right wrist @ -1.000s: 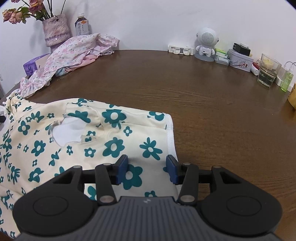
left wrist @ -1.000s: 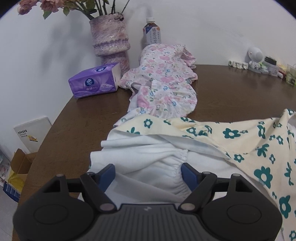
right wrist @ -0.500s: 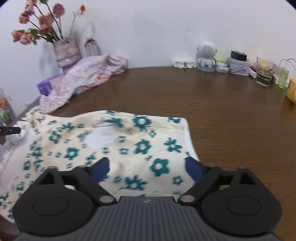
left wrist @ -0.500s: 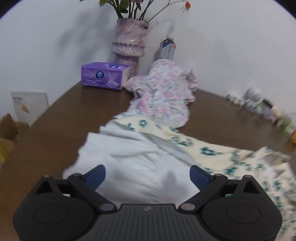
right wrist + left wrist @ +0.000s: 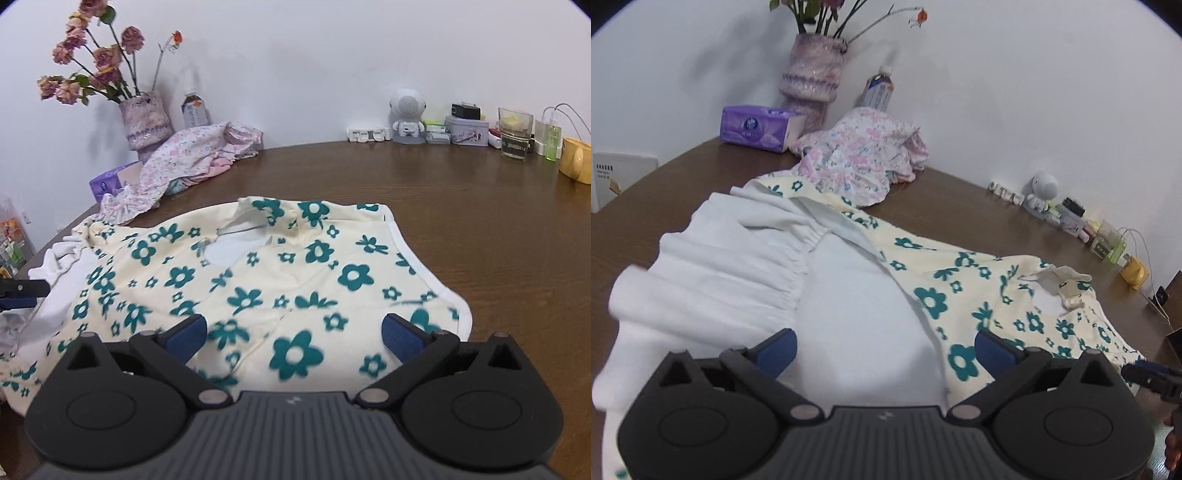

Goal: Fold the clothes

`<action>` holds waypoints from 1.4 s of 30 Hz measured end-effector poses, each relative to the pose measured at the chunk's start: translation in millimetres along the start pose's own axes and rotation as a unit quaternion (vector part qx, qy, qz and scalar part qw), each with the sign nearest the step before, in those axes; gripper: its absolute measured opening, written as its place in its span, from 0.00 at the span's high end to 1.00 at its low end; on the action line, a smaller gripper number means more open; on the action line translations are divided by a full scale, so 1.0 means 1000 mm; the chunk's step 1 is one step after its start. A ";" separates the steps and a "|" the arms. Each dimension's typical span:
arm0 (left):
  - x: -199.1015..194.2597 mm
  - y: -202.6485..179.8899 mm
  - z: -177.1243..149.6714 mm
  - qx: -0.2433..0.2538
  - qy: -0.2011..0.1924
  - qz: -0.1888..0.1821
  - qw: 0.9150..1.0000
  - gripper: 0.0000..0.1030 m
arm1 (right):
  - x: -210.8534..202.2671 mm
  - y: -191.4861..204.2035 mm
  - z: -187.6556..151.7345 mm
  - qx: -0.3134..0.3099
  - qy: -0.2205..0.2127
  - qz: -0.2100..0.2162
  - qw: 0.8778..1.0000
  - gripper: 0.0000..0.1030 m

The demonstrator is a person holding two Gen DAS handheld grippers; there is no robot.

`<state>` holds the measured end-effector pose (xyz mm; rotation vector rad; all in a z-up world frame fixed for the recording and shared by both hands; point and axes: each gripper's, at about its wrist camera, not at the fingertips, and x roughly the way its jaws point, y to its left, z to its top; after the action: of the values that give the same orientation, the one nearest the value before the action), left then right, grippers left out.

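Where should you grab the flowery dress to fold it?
Probably the white-trimmed corner of the dress, nearest the open right gripper. It lies flat at the cloth's edge on bare table, so come in low from the right side.

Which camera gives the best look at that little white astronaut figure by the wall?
The right wrist view. There the astronaut figure faces the camera, sharp and whole, with its round grille face clear. In the left wrist view the same figure is small, far off to the right and seen at an angle among clutter.
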<state>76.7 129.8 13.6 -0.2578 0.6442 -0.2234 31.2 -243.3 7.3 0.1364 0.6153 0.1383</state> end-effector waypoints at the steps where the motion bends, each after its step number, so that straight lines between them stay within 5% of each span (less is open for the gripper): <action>1: -0.001 -0.002 -0.003 -0.003 -0.004 -0.003 1.000 0.00 | -0.002 0.001 -0.003 -0.003 -0.004 0.001 1.000 0.00; 13: -0.003 -0.015 -0.024 0.021 -0.016 0.004 1.000 0.00 | -0.029 0.010 -0.028 -0.004 -0.061 0.018 0.998 0.00; 42: -0.001 -0.020 -0.025 0.036 -0.008 0.015 0.999 0.00 | -0.027 0.012 -0.034 0.011 -0.052 0.001 0.999 0.00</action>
<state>57.6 107.3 0.9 -0.1802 0.6216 -0.2149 -11.5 -233.4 -3.3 0.1639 0.5139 0.1252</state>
